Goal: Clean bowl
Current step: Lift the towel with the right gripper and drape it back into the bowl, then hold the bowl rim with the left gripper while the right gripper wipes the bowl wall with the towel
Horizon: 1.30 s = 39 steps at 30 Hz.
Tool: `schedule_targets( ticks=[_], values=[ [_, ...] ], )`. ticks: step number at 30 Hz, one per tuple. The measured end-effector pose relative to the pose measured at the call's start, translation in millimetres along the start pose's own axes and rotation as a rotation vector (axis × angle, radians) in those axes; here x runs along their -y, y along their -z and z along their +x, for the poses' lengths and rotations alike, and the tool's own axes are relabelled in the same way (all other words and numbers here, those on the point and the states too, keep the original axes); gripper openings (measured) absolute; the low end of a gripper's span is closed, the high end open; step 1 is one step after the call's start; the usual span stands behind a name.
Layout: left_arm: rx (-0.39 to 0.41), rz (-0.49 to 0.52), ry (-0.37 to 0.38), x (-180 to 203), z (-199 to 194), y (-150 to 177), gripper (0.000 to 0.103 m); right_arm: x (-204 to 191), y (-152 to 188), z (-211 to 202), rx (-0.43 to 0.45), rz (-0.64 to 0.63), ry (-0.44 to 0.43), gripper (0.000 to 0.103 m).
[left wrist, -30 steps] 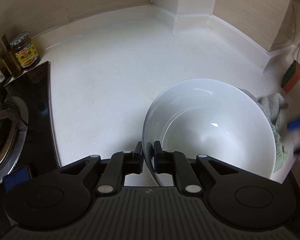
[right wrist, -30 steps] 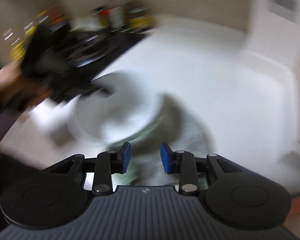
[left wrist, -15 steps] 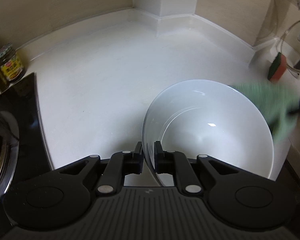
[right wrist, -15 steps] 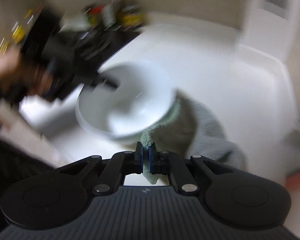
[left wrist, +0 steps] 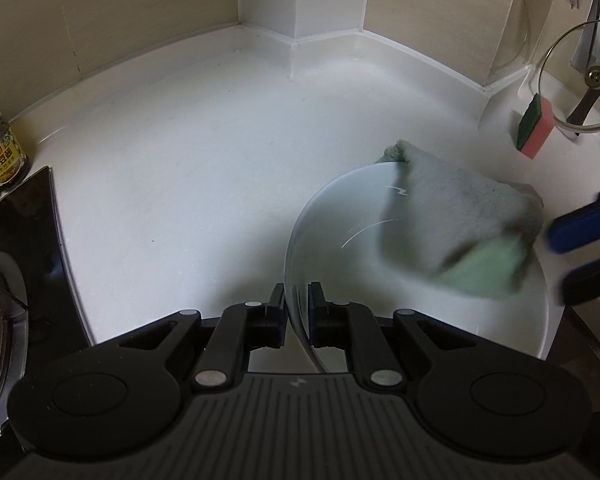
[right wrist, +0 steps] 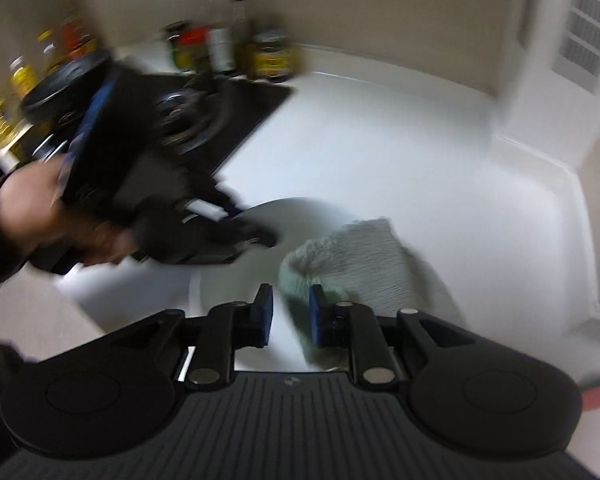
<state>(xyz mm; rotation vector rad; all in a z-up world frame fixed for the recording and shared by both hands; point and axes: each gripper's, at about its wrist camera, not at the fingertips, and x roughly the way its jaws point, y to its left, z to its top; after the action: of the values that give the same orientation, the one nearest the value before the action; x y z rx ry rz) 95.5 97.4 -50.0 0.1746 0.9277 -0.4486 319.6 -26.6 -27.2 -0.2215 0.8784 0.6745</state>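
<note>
A white bowl [left wrist: 340,264] is held tilted above the white counter; my left gripper [left wrist: 297,308] is shut on its near rim. A grey and green cloth [left wrist: 460,224] lies inside the bowl at its right side. In the right wrist view the cloth [right wrist: 352,256] drapes over the bowl [right wrist: 236,292]. My right gripper [right wrist: 290,312] has its blue fingers [left wrist: 580,228] parted, with the cloth's green edge against the right pad. The view is blurred by motion.
A black gas hob [left wrist: 16,248] lies at the left, with a jar [left wrist: 2,156] behind it. A pink and green sponge [left wrist: 534,128] and a glass lid [left wrist: 580,80] stand at the far right. Bottles and jars [right wrist: 236,52] line the wall.
The right gripper closed on the cloth, carried it from beside the bowl into the bowl, and its fingers have now parted. The left gripper keeps holding the bowl's rim.
</note>
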Motion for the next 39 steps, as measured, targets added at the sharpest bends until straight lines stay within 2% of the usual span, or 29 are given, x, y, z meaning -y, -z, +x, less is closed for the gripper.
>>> schedule_targets(
  ticks=[2,5,6,9,14,15,18,23,24,27,30,33,35,39],
  values=[
    [0.007,-0.004,-0.007,1,-1,2,0.009,10,-3,-10,0.027,0.037,0.008,0.018],
    [0.012,-0.016,-0.010,0,-2,3,0.009,39,-8,-6,0.005,0.057,0.140,0.025],
    [0.010,-0.030,-0.014,0,-1,3,0.008,49,-11,4,-0.019,0.059,0.143,0.026],
    [0.010,-0.040,-0.033,1,4,-1,0.007,74,-21,44,-0.116,0.040,0.085,0.025],
    [-0.003,-0.023,-0.035,6,6,-5,0.007,87,-48,97,-0.288,-0.089,-0.027,0.023],
    [-0.006,-0.015,-0.035,7,7,-6,0.007,85,-51,101,-0.300,-0.117,-0.036,0.018],
    [-0.009,-0.021,-0.039,9,8,-8,0.007,72,-70,116,-0.319,-0.323,-0.031,0.016],
    [-0.002,-0.102,-0.063,12,14,-9,0.008,69,-79,116,-0.289,-0.408,-0.073,0.014],
    [-0.001,-0.111,-0.070,13,14,-9,0.008,69,-78,112,-0.285,-0.404,-0.078,0.013],
    [-0.001,-0.106,-0.067,12,15,-12,0.009,83,-67,101,-0.274,-0.287,-0.072,0.012],
    [-0.015,-0.064,-0.037,10,20,-20,0.011,97,-48,84,-0.264,-0.116,-0.044,0.012],
    [-0.031,0.012,0.016,10,26,-29,0.014,91,-27,67,-0.262,-0.010,-0.008,0.016],
    [-0.045,0.088,0.048,13,29,-32,0.012,81,-19,63,-0.279,-0.017,0.000,0.018],
    [-0.059,0.166,0.077,13,31,-36,0.008,79,-26,70,-0.335,-0.114,0.007,0.017]
  ],
)
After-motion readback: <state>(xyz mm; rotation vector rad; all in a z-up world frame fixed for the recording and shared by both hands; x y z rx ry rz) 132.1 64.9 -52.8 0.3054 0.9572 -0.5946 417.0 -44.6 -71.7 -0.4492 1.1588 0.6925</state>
